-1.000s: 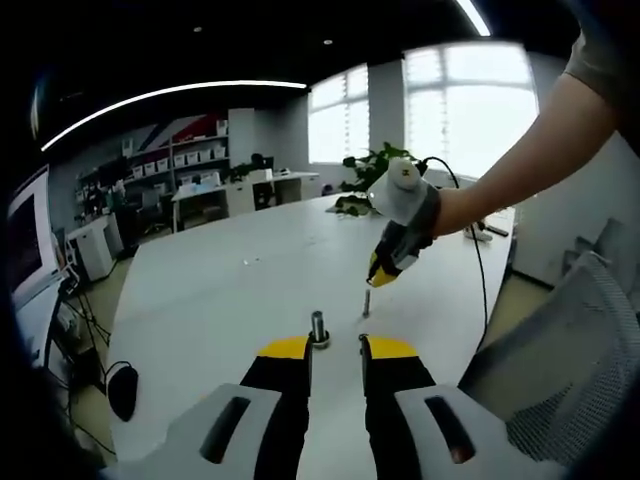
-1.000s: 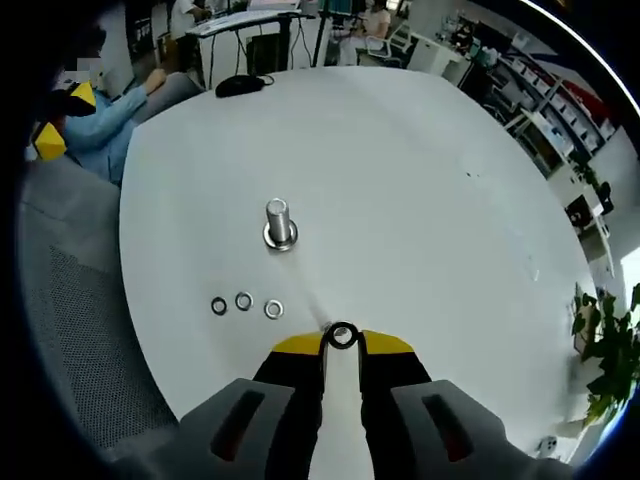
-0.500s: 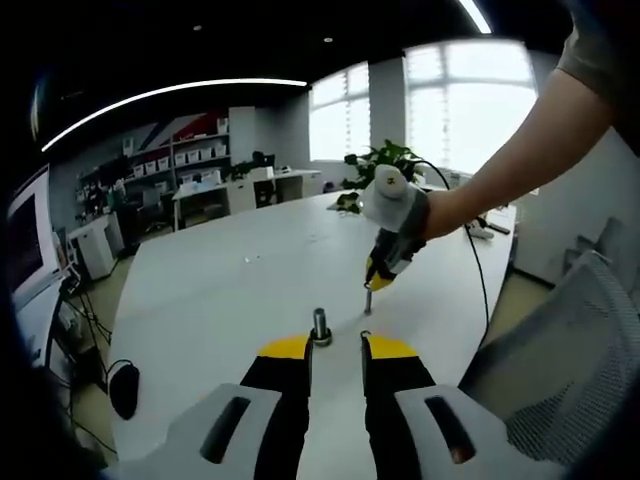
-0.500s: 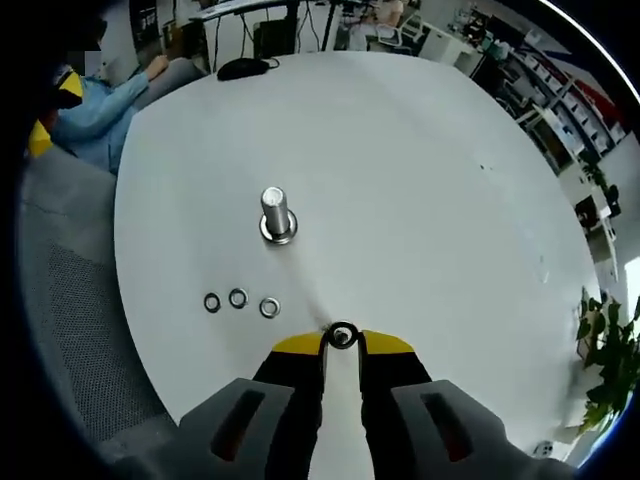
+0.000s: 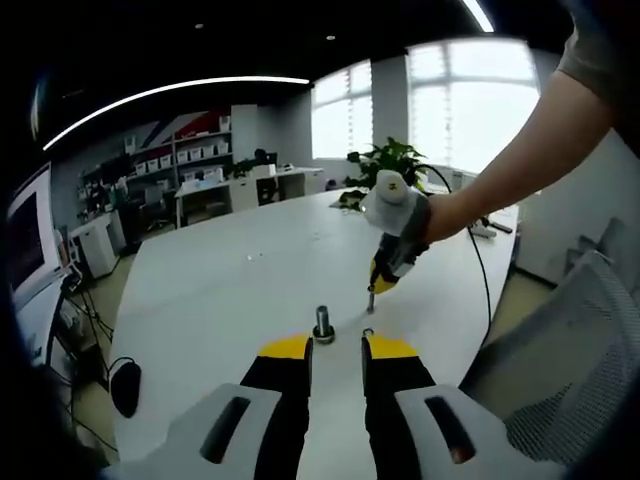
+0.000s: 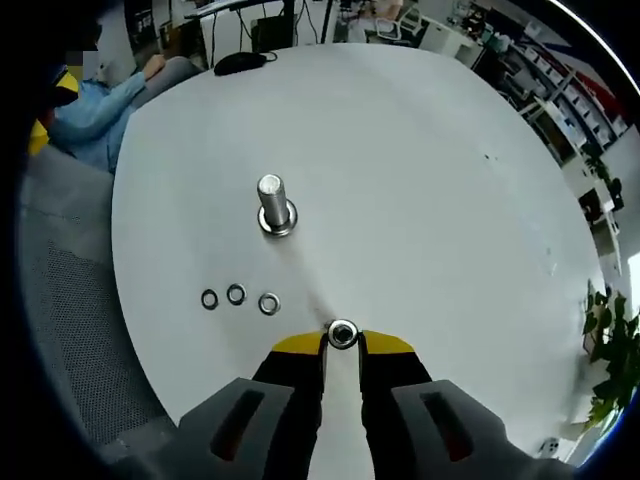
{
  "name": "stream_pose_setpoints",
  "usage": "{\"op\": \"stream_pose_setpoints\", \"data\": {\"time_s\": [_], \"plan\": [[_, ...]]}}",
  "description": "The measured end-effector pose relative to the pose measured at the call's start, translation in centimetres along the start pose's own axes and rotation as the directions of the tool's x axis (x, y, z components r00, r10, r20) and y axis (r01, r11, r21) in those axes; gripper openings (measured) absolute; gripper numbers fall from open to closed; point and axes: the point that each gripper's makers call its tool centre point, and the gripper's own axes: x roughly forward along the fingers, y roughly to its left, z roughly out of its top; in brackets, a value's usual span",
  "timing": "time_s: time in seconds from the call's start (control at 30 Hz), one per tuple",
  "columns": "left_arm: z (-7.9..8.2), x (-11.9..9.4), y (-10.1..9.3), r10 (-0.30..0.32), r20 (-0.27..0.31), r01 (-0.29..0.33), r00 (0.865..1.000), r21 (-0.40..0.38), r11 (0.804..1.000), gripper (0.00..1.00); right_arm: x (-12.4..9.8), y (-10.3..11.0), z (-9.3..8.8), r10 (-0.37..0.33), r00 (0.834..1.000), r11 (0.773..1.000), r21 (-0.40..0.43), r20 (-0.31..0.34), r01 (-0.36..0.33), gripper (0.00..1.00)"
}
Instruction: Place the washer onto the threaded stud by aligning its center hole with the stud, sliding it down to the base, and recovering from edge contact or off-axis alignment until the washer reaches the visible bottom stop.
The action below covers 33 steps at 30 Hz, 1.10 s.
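The big white bench (image 6: 430, 180) has a round edge and takes up most of the right gripper view. A grey mesh chair (image 6: 70, 330) sits close to the bench edge on the left of that view. A person in a blue sleeve (image 6: 95, 110) sits past the far left edge of the bench. In the left gripper view, a green plant (image 5: 385, 160) stands at the far end of the bench, by the bright windows. A black mouse (image 6: 238, 62) lies near the far edge of the bench.

The left tongs (image 5: 336, 347) are low over the bench. They are spread a little and hold nothing. The right tongs (image 6: 342, 345) are pinching the washer (image 6: 342, 333) at their tips. They are held above the bench, nearer the front edge than the stud is. In the left gripper view a bare arm reaches in from the right and holds the right tongs (image 5: 372, 293) pointing down, just past the stud on its right.

The threaded stud (image 6: 273, 203) stands up straight on its round base, out on the bench away from the edges. In the left gripper view the stud (image 5: 323, 324) stands just in front of the left tongs' tips. The washer is not on the stud yet.

Three spare washers (image 6: 236, 297) lie flat in a short row on the bench. They are between the stud and the front edge, close to the chair side.
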Motion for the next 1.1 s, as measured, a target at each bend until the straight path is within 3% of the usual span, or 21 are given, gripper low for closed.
{"op": "stream_pose_setpoints", "data": {"time_s": [0.6, 0.73, 1.1], "plan": [[0.0, 0.0, 0.3, 0.011, 0.0, -0.011, 1.0, -0.001, 1.0, 0.18, 0.2, 0.1, -0.4, 0.005, 1.0, 1.0, -0.002, 0.005, -0.005, 0.18], [-0.1, 0.0, 0.3, 0.016, -0.001, -0.016, 1.0, 0.001, 1.0, 0.18, 0.2, 0.2, -0.8, 0.0, 1.0, 1.0, -0.017, -0.005, 0.0, 0.19], [0.2, -0.2, 0.4, 0.025, 0.01, -0.025, 1.0, 0.003, 1.0, 0.18, 0.6, 1.7, -2.4, 0.016, 1.0, 0.999, 0.037, -0.014, -0.016, 0.19]]}}
